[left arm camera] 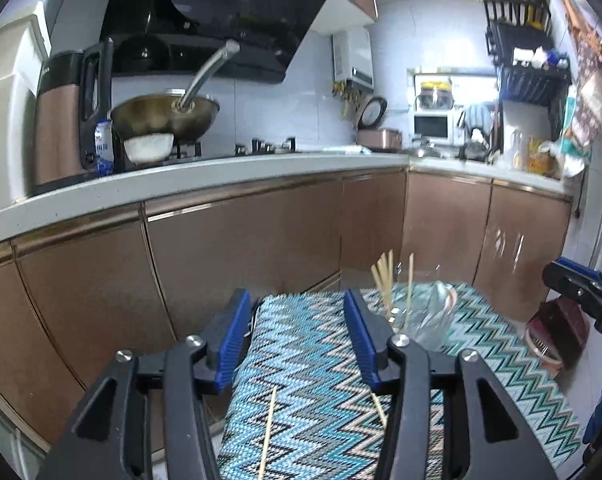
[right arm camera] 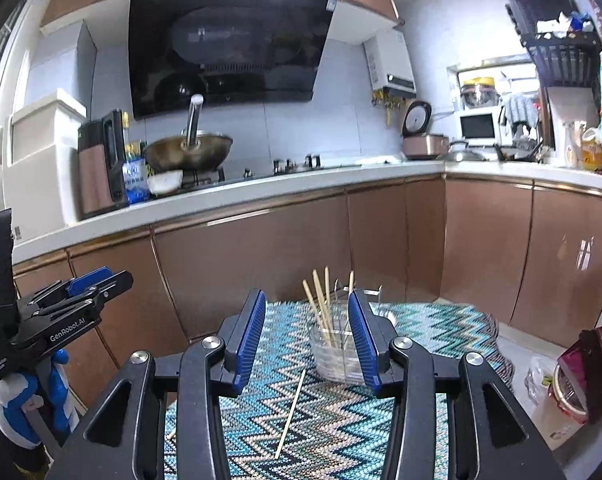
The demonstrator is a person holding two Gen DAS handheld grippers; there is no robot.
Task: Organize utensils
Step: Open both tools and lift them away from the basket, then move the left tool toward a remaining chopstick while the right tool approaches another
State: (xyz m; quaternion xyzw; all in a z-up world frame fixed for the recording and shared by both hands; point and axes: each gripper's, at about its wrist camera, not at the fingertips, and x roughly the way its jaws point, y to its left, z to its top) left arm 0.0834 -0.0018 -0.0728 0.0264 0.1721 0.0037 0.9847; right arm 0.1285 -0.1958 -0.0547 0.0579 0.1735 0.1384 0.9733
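Observation:
A clear plastic holder (right arm camera: 338, 354) stands on the zigzag-patterned table (right arm camera: 441, 344) with several wooden chopsticks (right arm camera: 321, 304) upright in it; it also shows in the left wrist view (left arm camera: 429, 320). One loose chopstick (right arm camera: 291, 412) lies on the cloth in front of the holder, and it shows in the left wrist view (left arm camera: 269, 432) with a second one (left arm camera: 379, 408) partly hidden by my finger. My left gripper (left arm camera: 297, 320) is open and empty above the cloth. My right gripper (right arm camera: 307, 320) is open and empty, just short of the holder.
Brown kitchen cabinets (right arm camera: 261, 256) and a counter with a wok (right arm camera: 189, 152) stand behind the table. A dark red bag (right arm camera: 593, 364) sits on the floor at the right. My left gripper shows at the left of the right wrist view (right arm camera: 85, 288).

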